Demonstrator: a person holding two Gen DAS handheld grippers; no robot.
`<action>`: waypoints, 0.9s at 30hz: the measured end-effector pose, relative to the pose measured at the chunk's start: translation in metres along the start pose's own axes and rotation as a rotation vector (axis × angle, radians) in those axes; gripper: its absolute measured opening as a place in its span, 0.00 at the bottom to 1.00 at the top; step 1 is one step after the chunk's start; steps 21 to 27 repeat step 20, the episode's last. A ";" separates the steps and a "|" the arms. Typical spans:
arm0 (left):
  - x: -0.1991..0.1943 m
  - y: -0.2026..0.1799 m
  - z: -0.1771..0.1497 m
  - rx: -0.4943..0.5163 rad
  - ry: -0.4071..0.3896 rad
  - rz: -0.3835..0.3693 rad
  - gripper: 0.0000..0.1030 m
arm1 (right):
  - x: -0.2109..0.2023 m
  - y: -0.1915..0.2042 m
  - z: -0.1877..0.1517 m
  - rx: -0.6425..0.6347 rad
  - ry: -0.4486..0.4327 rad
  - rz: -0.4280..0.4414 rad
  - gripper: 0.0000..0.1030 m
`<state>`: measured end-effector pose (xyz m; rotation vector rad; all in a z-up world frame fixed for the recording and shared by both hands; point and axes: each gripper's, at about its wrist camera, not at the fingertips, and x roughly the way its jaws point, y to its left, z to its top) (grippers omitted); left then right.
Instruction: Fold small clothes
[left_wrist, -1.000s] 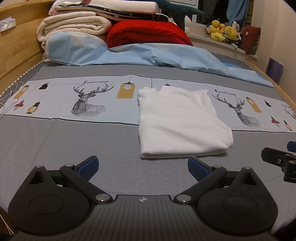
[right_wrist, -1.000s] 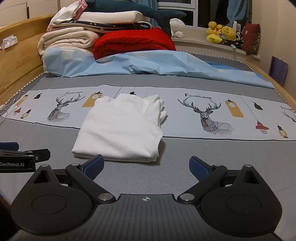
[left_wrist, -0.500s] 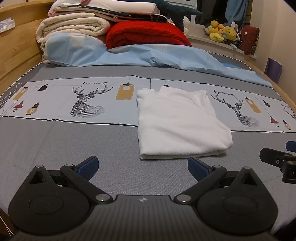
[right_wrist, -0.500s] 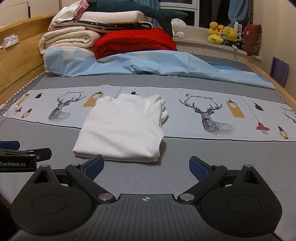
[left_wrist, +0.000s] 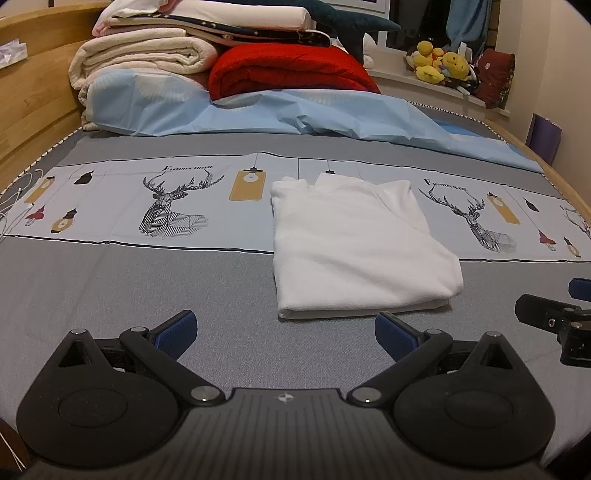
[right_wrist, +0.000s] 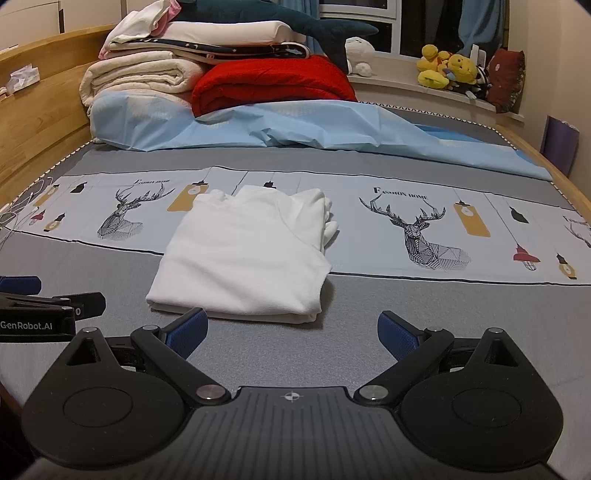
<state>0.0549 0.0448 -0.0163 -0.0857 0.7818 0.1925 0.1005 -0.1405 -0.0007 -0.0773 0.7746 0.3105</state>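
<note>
A white garment (left_wrist: 354, 247) lies folded into a rectangle on the grey bed sheet (left_wrist: 129, 288), half over the printed deer band. In the right wrist view the same garment (right_wrist: 247, 254) sits left of centre. My left gripper (left_wrist: 284, 332) hovers open just in front of the garment's near edge, nothing between its blue pads. My right gripper (right_wrist: 293, 330) is open too, near the garment's right front corner, and empty. Each gripper's tip shows at the edge of the other's view: the right gripper (left_wrist: 550, 317) and the left gripper (right_wrist: 51, 302).
Folded blankets (left_wrist: 147, 59), a red quilt (left_wrist: 291, 70) and a light blue sheet (left_wrist: 295, 114) pile up at the far end. Plush toys (left_wrist: 443, 66) line the window sill. A wooden bed frame (left_wrist: 29, 96) runs along the left; white cables (left_wrist: 14, 206) lie at the left edge.
Both views shift only slightly; the garment stays put and both grippers remain open.
</note>
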 end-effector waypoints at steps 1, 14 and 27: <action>0.000 0.000 0.000 0.000 0.000 -0.001 1.00 | 0.000 0.000 0.000 0.001 0.000 0.000 0.95; 0.000 0.001 0.000 0.004 -0.005 -0.004 1.00 | 0.000 0.001 0.000 0.001 0.000 -0.001 0.95; 0.000 0.001 0.000 0.007 -0.006 -0.005 1.00 | -0.001 0.001 0.001 -0.007 -0.003 0.006 0.95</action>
